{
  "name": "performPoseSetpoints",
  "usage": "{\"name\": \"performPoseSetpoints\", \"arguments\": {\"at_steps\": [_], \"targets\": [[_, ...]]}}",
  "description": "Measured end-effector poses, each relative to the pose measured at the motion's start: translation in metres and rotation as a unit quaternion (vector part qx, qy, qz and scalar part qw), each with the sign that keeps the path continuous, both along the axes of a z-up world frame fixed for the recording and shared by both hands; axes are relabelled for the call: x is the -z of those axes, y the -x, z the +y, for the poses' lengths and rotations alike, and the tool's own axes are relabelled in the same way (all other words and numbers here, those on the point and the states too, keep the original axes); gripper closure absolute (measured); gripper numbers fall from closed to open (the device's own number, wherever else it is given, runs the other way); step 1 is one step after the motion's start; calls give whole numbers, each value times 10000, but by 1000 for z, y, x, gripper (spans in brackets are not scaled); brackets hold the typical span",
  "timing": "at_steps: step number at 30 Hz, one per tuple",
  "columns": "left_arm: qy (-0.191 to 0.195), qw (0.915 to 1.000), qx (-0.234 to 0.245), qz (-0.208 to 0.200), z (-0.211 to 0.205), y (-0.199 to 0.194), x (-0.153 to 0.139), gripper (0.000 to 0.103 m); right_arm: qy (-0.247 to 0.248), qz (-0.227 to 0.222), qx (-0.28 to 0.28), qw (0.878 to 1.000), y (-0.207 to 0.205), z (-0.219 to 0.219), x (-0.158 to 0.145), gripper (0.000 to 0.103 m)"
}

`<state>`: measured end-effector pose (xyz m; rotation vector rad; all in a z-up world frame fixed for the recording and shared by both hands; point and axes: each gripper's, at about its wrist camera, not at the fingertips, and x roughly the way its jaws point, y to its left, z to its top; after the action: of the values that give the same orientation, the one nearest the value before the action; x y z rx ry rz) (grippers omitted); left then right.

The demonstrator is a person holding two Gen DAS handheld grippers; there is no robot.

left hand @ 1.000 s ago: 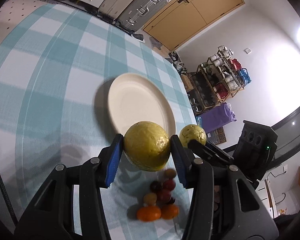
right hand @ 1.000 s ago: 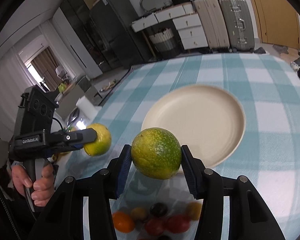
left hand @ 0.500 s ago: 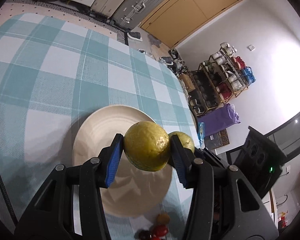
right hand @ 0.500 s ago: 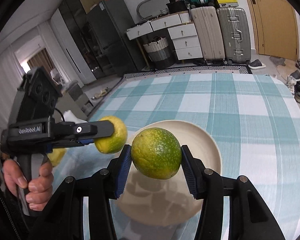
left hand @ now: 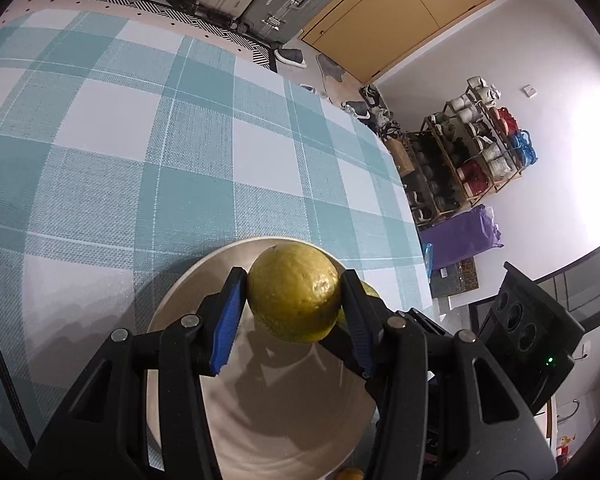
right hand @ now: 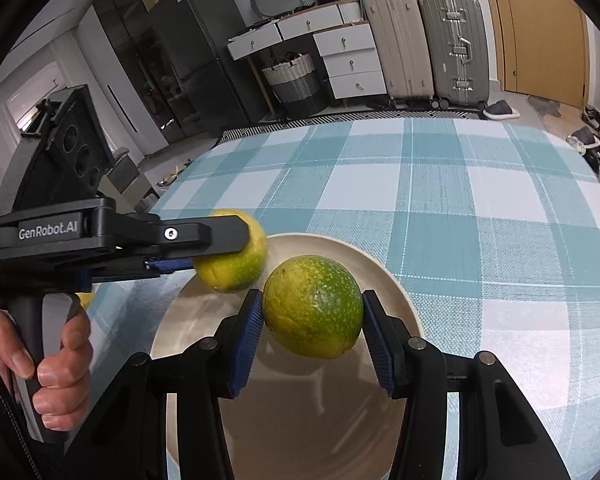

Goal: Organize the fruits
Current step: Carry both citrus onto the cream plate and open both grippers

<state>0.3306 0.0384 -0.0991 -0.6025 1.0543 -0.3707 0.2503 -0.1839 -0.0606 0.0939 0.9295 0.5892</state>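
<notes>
Left wrist view shows the left tool (left hand: 294,304) clenched on a yellow-green citrus fruit (left hand: 293,295), held above the cream plate (left hand: 180,292) with its shadow falling on the plate's bare inside. Right wrist view shows the right tool (right hand: 314,322) grasping a greener, speckled citrus fruit (right hand: 313,306), also held off the plate (right hand: 396,280), which lies directly below and ahead of its fingers. To the left of the right tool, the left tool (right hand: 236,240) reaches in with its fruit (right hand: 232,266) over the plate's near-left rim. Nothing rests on the plate yet, so no fruit is placed; both are poised for setting down. A small orange fruit (left hand: 350,474) peeks behind the plate's near edge on the checked bench (left hand: 100,160), apparently left to sort afterwards.
</notes>
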Motion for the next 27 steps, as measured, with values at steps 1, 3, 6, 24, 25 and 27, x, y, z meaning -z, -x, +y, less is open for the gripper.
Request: {"name": "performPoseSetpoints", "arguments": {"at_steps": [1, 3, 6, 24, 25, 27], "targets": [[-1, 10000, 8, 8, -2, -1, 2, 58, 4, 8, -3, 10000, 0, 1, 1, 53], [-100, 9999, 13, -6, -5, -4, 3, 58, 7, 34, -19, 10000, -3, 2, 4, 53], [-157, 9999, 13, -27, -8, -6, 5, 58, 6, 84, 10, 10000, -5, 3, 8, 53], [-579, 9979, -90, -263, -5, 32, -35, 54, -349, -137, 477, 9982, 21, -30, -23, 25], [-689, 9971, -81, -313, -7, 38, -39, 54, -353, -175, 490, 9980, 25, -33, -25, 25], [-875, 9953, -48, -409, -9, 53, -47, 54, -358, -259, 528, 9976, 37, -38, -32, 24]]}}
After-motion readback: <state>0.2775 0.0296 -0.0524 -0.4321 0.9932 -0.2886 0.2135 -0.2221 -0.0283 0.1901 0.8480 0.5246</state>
